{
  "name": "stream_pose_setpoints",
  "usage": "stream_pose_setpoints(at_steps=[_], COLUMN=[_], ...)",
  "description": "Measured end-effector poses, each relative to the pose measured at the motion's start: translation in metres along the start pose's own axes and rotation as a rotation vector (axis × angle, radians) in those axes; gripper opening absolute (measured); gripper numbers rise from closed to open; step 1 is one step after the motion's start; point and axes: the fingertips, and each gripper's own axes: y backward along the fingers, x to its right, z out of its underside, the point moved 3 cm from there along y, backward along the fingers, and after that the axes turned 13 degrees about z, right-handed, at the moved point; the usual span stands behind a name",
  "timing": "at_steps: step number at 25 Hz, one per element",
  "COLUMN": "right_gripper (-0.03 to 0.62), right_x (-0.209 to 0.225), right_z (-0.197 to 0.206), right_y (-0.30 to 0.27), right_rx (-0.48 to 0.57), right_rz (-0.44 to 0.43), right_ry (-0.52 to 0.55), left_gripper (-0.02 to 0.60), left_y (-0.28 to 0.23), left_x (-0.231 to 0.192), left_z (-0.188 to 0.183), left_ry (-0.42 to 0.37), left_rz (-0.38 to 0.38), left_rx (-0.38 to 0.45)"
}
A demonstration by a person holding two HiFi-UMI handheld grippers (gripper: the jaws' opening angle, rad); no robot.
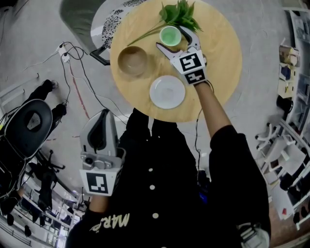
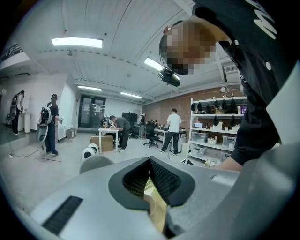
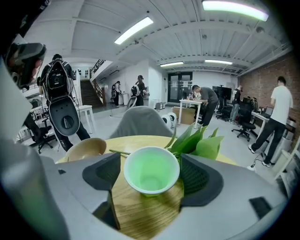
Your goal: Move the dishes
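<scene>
A small green cup [image 1: 170, 35] [image 3: 151, 169] stands on the round wooden table [image 1: 218, 58], next to a sprig of green leaves [image 1: 180, 14] [image 3: 199, 140]. My right gripper [image 1: 171, 37] [image 3: 151, 176] is open, one jaw on each side of the cup, with a thin gap on the left side. A wooden bowl [image 1: 132, 60] [image 3: 86, 149] sits left of the cup, and a white plate [image 1: 167, 91] lies near the table's front edge. My left gripper [image 1: 100, 127] [image 2: 150, 180] is shut and empty, held low by the person's body, away from the table.
A grey chair [image 1: 82, 14] [image 3: 140, 122] stands at the table's far side. Cables and a power strip [image 1: 65, 53] lie on the floor to the left, beside a black chair [image 1: 29, 121]. Shelves [image 1: 290, 68] line the right. Several people stand in the background.
</scene>
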Motion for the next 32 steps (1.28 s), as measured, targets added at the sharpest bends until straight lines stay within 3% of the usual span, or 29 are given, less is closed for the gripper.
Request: stream_pose_setpoints(at_steps=[3, 14, 32], right_gripper=[0.36, 0.36, 0.36], right_x=[0.0, -0.002, -0.068], right_z=[0.002, -0.007, 0.018], right_y=[0.0, 0.013, 0.069], right_rx=[-0.009, 0.019, 0.004], right_rz=[0.009, 0.008, -0.07], right_ry=[0.006, 0.015, 0.043], left_gripper=[0.003, 0.003, 0.003], left_y=[0.001, 0.003, 0.009], left_x=[0.0, 0.002, 0.011], left_z=[0.001, -0.003, -0.013], left_ry=[0.003, -0.003, -0.019], left_rz=[-0.002, 0.0, 0.031], left_rx=[-0.003, 0.009, 0.041])
